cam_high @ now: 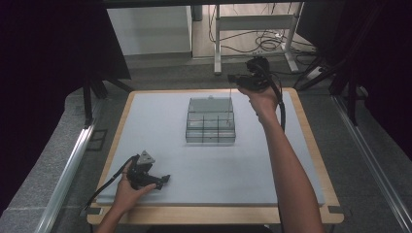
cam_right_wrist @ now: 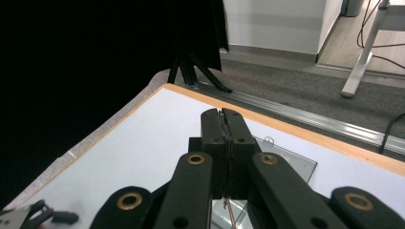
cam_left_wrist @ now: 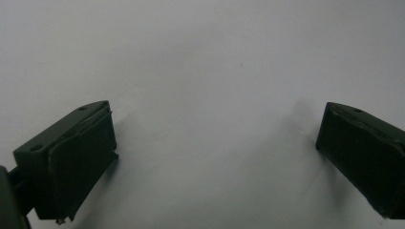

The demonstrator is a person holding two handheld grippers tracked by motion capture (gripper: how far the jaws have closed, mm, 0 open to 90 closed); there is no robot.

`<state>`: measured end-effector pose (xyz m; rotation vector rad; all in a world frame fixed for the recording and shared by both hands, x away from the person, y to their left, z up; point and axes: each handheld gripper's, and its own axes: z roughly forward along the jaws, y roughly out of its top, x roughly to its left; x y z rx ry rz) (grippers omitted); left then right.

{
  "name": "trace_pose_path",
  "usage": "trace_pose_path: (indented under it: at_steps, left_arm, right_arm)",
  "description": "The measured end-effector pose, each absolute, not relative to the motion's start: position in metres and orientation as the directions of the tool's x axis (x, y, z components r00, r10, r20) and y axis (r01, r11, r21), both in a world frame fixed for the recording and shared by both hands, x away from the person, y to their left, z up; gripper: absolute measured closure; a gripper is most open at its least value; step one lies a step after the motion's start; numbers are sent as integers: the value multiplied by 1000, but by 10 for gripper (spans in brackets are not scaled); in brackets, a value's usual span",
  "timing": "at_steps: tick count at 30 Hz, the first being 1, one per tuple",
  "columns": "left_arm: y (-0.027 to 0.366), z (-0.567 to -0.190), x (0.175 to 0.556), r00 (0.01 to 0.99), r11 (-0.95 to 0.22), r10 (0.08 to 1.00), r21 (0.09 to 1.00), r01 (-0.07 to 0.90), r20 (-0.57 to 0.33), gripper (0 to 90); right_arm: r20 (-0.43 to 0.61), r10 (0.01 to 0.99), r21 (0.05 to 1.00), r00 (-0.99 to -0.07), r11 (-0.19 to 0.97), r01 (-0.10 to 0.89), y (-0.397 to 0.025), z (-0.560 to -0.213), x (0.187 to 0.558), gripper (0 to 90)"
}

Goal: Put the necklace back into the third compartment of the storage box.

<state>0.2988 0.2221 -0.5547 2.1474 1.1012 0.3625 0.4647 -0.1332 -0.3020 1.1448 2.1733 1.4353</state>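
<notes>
Step in hand, as I judge it: lowering a thin rod [cam_high: 229, 109] into the clear compartment box [cam_high: 210, 121], which sits toward the far middle of the worktop [cam_high: 160, 145] with its lid [cam_high: 210, 104] laid open behind it.

Right tool [cam_right_wrist: 223, 125]: jaws pressed together, pinching the top of the rod; a thin coppery sliver shows beneath the jaws in the right gripper view. In the high view the rod hangs almost straight down from the right tool [cam_high: 234, 78] toward the box's right-hand cells. I cannot tell whether its lower end touches the box yet.

To do this well, I'd keep the rod vertical, bring it down slowly over one cell, and avoid snagging a divider. Release only once the tip rests on the floor of the cell.

Pose: right arm stretched well forward, hand raised above the far right of the box, tool pointing leftward.

Left tool [cam_left_wrist: 215, 138]: jaws spread wide, nothing between them, facing bare worktop. In the high view the left tool [cam_high: 164, 179] rests at the near left corner, well apart from the box.
</notes>
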Motion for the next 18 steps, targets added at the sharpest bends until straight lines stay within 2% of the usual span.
trace_pose_path:
  at_steps: [8,18]
  left_arm:
    - [222,-555,299,600,-400,797,690,603,-62,0]
    - [222,-555,299,602,-404,796,688,603,-60,0]
  right_arm:
    - [202,765,860,-611,160,485,-129,-331,490,878]
    - [220,794,826,-567,158,540,-133,-377,499,877]
